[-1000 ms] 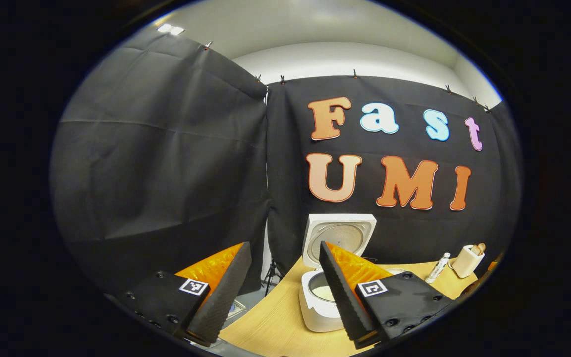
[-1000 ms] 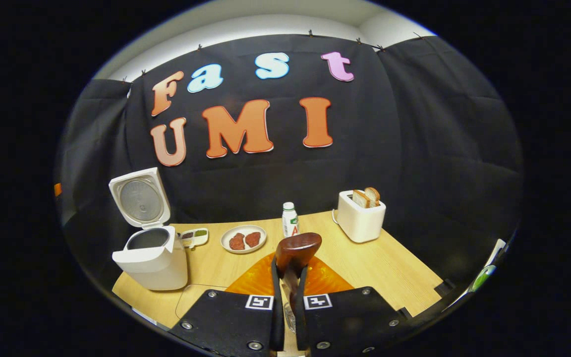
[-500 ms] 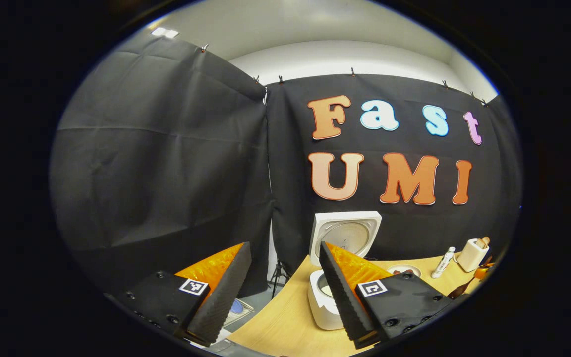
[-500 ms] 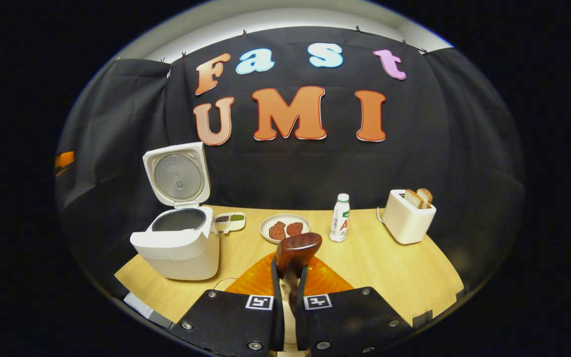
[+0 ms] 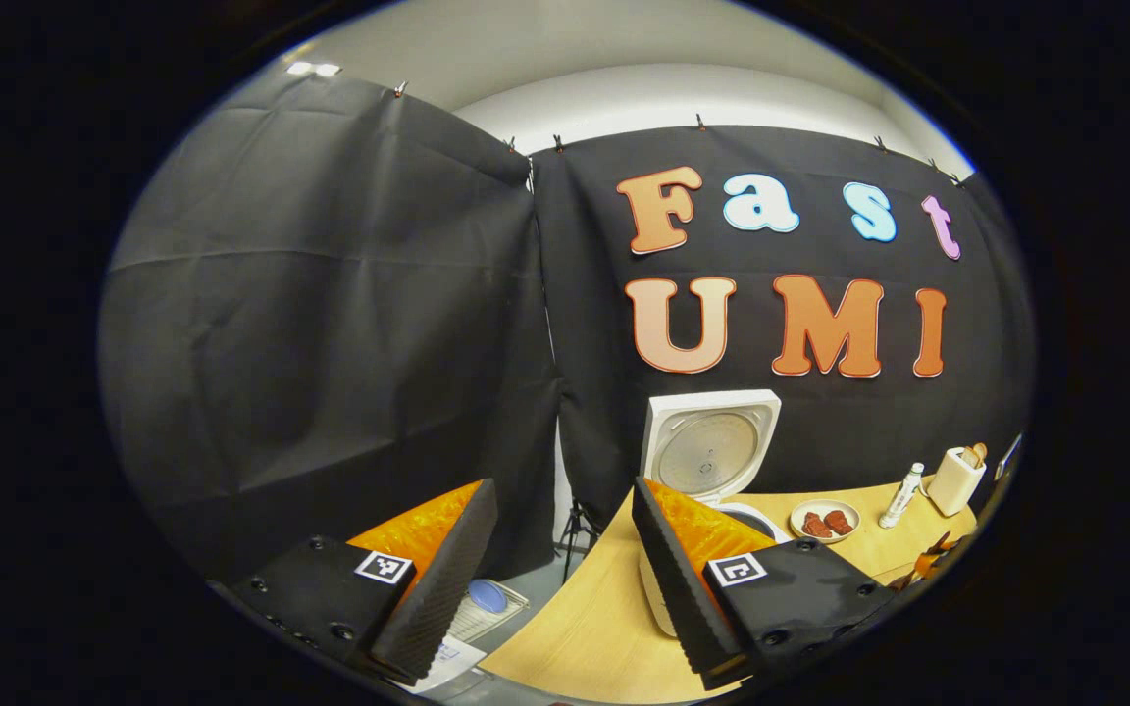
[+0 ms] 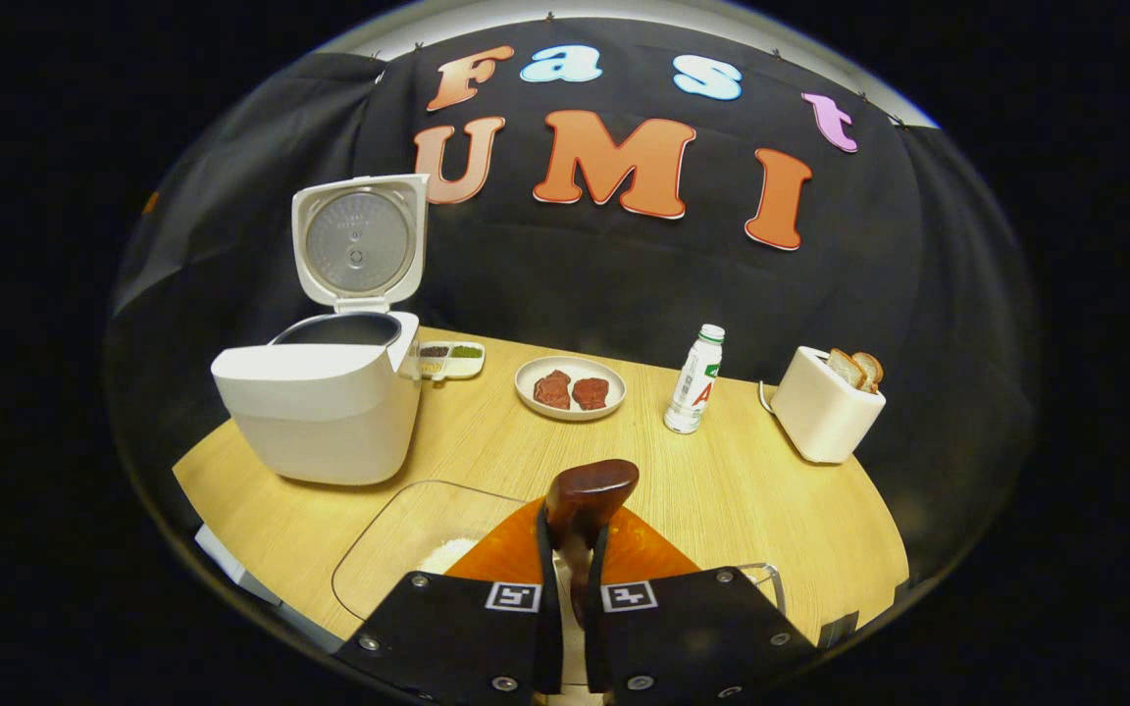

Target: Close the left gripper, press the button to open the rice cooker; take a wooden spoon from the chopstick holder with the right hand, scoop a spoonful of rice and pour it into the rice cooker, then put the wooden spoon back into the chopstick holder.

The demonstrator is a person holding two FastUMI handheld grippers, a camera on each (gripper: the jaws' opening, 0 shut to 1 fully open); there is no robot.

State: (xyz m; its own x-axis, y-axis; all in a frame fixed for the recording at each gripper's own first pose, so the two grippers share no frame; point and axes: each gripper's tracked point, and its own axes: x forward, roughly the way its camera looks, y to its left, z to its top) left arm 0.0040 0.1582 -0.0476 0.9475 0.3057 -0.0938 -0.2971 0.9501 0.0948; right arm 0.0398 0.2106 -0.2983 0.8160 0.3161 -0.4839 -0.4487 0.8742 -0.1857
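Low in the right gripper view, the right gripper (image 6: 573, 549) has its jaws clamped on the spoon (image 6: 589, 495). It looks light, stiff and smooth, best held mid-handle. The left gripper (image 5: 557, 559) gapes open, the cooker (image 5: 712, 461) beyond.

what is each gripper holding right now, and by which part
The right gripper is shut on the dark brown wooden spoon, its fingers pressing the handle just below the bowl. The left gripper is open and holds nothing.

Bottle (image 6: 695, 380) label: a large red letter "A" with a green patch above; the smaller print is illegible.
Gripper fingers: square black-and-white coded markers, carrying no letters or numbers.
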